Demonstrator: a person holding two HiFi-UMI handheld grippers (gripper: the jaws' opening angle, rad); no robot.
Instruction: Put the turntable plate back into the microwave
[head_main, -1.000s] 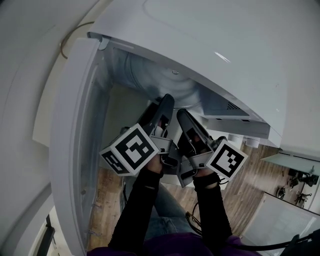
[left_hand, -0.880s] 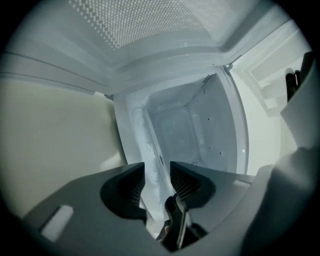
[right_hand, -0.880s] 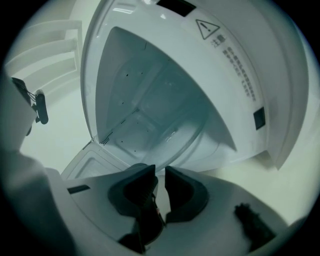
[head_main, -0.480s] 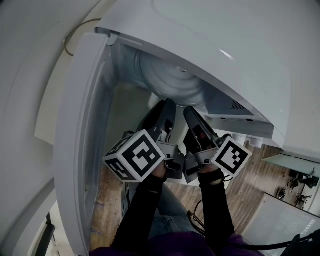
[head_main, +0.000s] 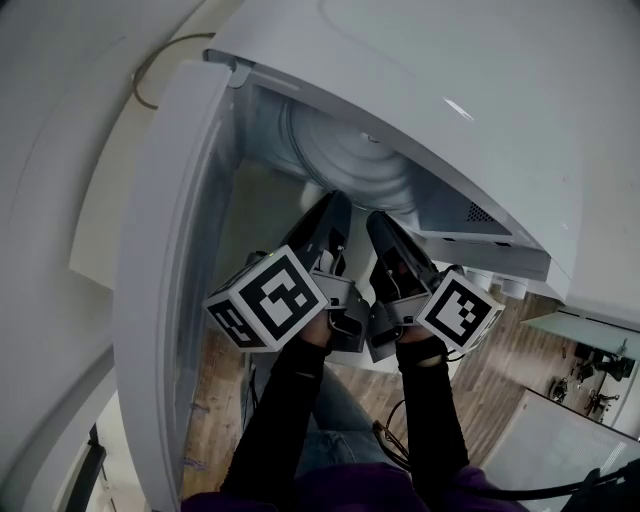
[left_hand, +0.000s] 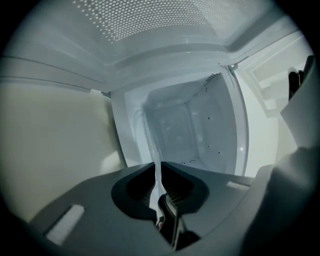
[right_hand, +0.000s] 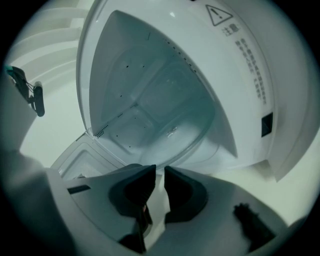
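Open door (head_main: 170, 260) is flanking the left gripper (head_main: 335, 200) on its left, close. Its jaws, just closing, are pinching the turntable plate (head_main: 350, 165) by the rim. The plate is sitting ahead of both tips in the mouth of the microwave (head_main: 450, 60), with open cavity beyond. Right gripper (head_main: 375, 222), alongside, is gripping the same rim; neither hand is shifting since earlier.

Far below, a wood-plank floor (head_main: 212, 400) carries small dark objects (head_main: 598, 368) at the far right; the open white microwave (head_main: 420, 90) holds the glass turntable plate (head_main: 352, 165) in its cavity, though whether it lies flat there cannot be told
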